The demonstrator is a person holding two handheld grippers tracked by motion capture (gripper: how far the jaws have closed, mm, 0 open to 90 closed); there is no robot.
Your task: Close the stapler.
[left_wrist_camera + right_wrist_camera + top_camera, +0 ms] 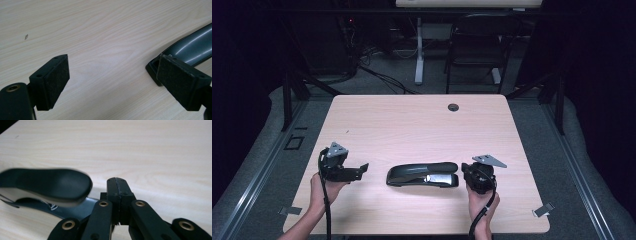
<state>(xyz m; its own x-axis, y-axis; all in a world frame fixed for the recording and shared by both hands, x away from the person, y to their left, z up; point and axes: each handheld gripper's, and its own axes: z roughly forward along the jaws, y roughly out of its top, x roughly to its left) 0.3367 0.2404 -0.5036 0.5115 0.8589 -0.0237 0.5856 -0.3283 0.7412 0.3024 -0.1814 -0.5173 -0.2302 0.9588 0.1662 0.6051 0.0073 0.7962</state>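
Note:
A black stapler point(422, 175) lies lengthwise on the light wooden table point(412, 120), near the front middle. My left gripper point(360, 170) hovers just left of it, jaws pointing right. In the left gripper view the left gripper point(113, 58) is open with bare tabletop between its pads, and one end of the stapler point(190, 47) sits behind the right-hand pad. My right gripper point(464, 173) is at the stapler's right end. In the right gripper view the right gripper point(117, 181) is shut, pads pressed together with nothing between them, and the stapler point(47, 185) lies close on the left, blurred.
A round cable hole point(453, 107) sits near the table's far edge. Behind the table stand a black folding chair point(477, 45) and a white desk leg point(418, 55). Grey tape tabs point(543, 210) mark the front corners. The table's far half is bare wood.

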